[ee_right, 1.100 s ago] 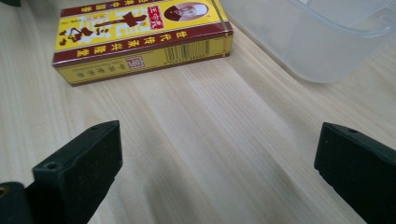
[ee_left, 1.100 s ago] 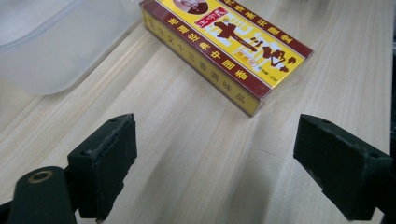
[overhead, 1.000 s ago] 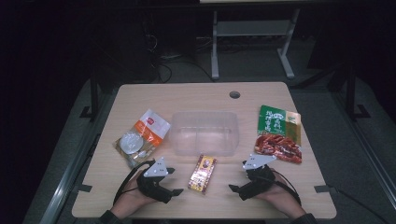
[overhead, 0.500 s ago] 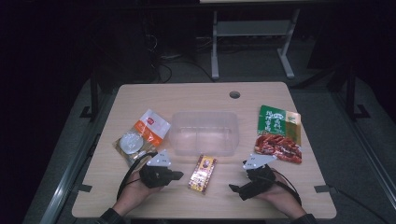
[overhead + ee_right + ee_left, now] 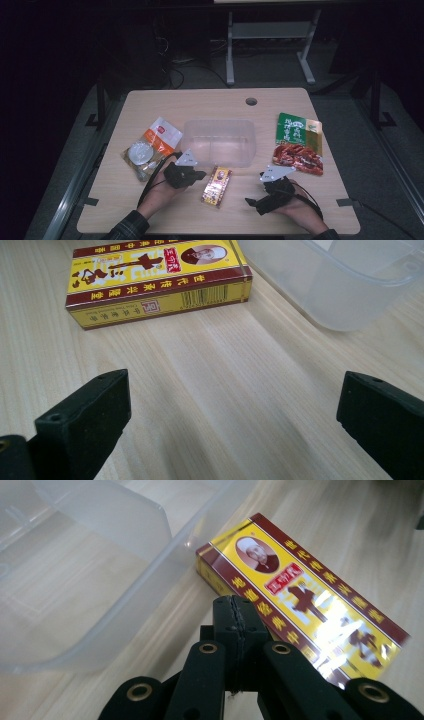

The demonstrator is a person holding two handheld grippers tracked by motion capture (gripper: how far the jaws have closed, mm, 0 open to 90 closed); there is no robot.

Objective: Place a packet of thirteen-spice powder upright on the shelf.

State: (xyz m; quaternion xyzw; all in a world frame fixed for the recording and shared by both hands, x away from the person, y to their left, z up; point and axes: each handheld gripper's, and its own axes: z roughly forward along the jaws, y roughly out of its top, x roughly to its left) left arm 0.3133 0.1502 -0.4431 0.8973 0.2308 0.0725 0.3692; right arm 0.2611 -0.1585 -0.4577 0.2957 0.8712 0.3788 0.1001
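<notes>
Yellow-and-maroon printed carton: a flat small box (image 5: 216, 186) lying label-up on the pale wood table (image 5: 150, 100), near the front edge, between the two grippers and just in front of the clear plastic container (image 5: 218, 142). Long axis runs near-to-far, slightly tilted, its far end close to the container's near wall. Left gripper (image 5: 199, 175): jaws pressed together, holding nothing, tip just left of the box's far half; in the left gripper view the closed tip (image 5: 235, 611) sits at the box's (image 5: 300, 602) long edge, whether touching cannot be told. Right gripper (image 5: 250, 201): jaws wide apart, empty, resting low on the table, to the right of the box and farther from it. In the right gripper view the box (image 5: 157, 277) lies ahead and to the left, side panel with barcode facing the camera, bare wood between. Judgement: the left gripper is the nearer; a grasp would need its jaws opened across the box's short width. Also on the table: orange-and-white pouch (image 5: 150, 147) at left, green-and-red food packet (image 5: 298, 143) at right. Print on all packs too small to read in the high view; the box's near end is cut off in the left gripper view.
</notes>
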